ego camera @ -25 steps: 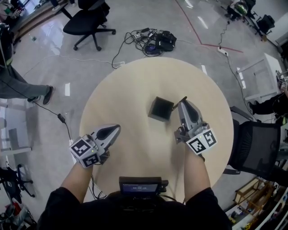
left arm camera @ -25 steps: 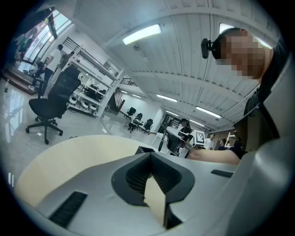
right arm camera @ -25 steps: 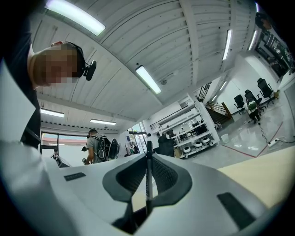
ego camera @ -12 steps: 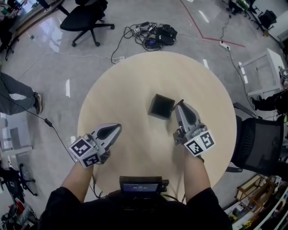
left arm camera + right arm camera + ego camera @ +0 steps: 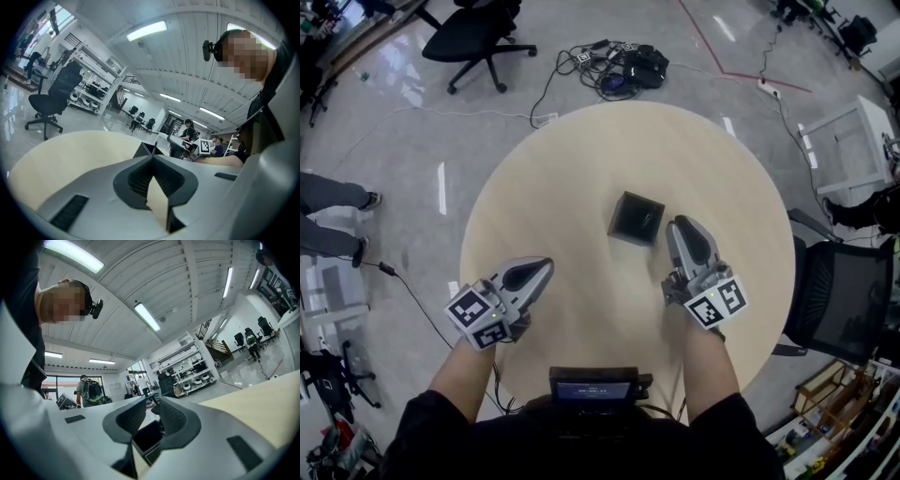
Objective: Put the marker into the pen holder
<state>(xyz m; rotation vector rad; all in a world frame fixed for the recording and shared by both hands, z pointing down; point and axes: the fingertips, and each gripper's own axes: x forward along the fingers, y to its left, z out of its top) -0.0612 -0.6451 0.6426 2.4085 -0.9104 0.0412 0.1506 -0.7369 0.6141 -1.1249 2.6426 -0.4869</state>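
The marker (image 5: 647,222), earlier gripped in the right gripper (image 5: 677,225) and seen projecting past the right corner of the pen holder (image 5: 620,217), is no longer seen at the jaws. It is now made out only as a pale streak inside the pen holder. The right gripper has been lowered just beside the pen holder's right edge, and its jaws have just been opened slightly, with only the pen holder seen through the gap. The legs of a person (image 5: 333,211), well left of the pen holder, have been carried further left.

Bright ceiling strips (image 5: 146,30); fisheye-warped edges
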